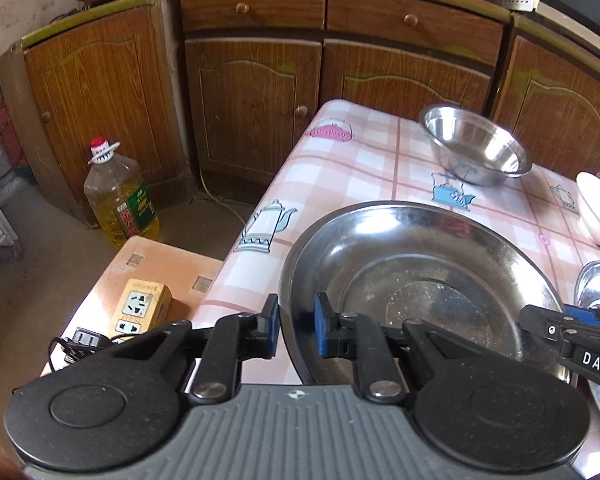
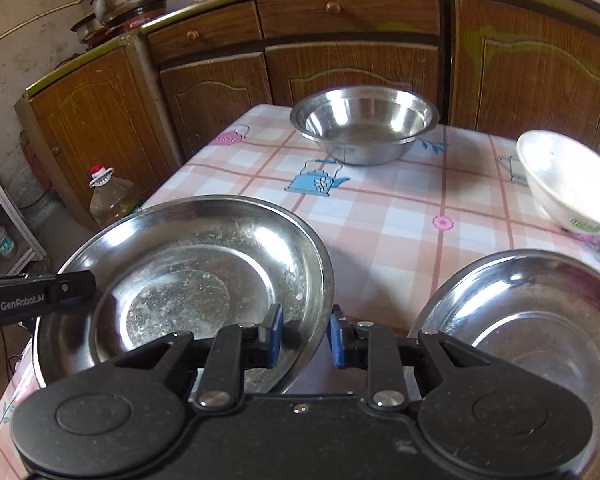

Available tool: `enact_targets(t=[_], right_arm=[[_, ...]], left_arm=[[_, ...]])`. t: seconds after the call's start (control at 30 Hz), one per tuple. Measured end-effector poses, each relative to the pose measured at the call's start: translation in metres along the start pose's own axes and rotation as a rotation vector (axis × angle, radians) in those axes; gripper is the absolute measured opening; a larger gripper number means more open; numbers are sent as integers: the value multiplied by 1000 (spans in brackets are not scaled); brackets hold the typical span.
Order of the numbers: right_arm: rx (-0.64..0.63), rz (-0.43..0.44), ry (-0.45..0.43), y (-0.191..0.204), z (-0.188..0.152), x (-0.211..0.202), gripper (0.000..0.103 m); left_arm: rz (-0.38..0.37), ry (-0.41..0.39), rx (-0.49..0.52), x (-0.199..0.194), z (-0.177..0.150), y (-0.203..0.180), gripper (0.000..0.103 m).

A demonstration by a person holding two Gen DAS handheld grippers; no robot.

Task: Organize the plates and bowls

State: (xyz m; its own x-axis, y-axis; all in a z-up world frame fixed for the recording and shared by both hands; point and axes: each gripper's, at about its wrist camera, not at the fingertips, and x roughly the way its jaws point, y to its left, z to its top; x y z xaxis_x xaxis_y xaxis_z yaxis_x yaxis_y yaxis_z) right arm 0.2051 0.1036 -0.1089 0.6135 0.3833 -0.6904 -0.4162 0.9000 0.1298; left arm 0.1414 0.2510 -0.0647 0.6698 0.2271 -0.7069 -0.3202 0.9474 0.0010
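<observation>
Nothing on the pink-checked tablecloth point(image 2: 380, 216) looks sorted yet; every dish lies on its own and no stack has been started.

At the left edge of the table, the large, shallow stainless-steel plate with a water-spotted bottom point(image 2: 188, 276) is the piece in hand. The left gripper point(image 1: 296, 330) has its blue pads closed on the plate's near-left rim, one pad outside and one inside the wall. The right gripper point(image 2: 305, 338) straddles the same plate's right rim. Its inner pad lies against the plate's inside wall, but I cannot quite tell whether the outer pad has met the metal, since a sliver of shadow shows there. So the plate appears to be taken on both sides, about to be lifted, though it seems to rest on the cloth.

Farther back, near the table's centre, stands the deep stainless-steel bowl point(image 2: 364, 124), upright and untouched.

To the right of the big plate, near but apart from it, lies a second, smaller stainless-steel plate point(image 2: 540, 320), also flat on the cloth. Beyond it at the right edge, the white ceramic bowl with a green mark point(image 2: 568, 184) sits tilted toward the camera.

By my judgement, nearly everything remains: pairing the two plates and nesting or grouping the two bowls.
</observation>
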Motion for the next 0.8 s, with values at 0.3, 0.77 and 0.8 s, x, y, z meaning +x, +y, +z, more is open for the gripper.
enact_targets(t=[0.3,0.77,0.8], right_arm=[[-41,-4,-70,6,-2,-52,31],[-55,-23,-115,0,-20,-122,31],[-53,-24,-118,-2,-22,-127,31]], left_arm=[[-4,-69,-2,-43,-2,-6,18],[13,-101,40,-97,-22,-29,19],[13,-102,43,-100,-24,-31,19]])
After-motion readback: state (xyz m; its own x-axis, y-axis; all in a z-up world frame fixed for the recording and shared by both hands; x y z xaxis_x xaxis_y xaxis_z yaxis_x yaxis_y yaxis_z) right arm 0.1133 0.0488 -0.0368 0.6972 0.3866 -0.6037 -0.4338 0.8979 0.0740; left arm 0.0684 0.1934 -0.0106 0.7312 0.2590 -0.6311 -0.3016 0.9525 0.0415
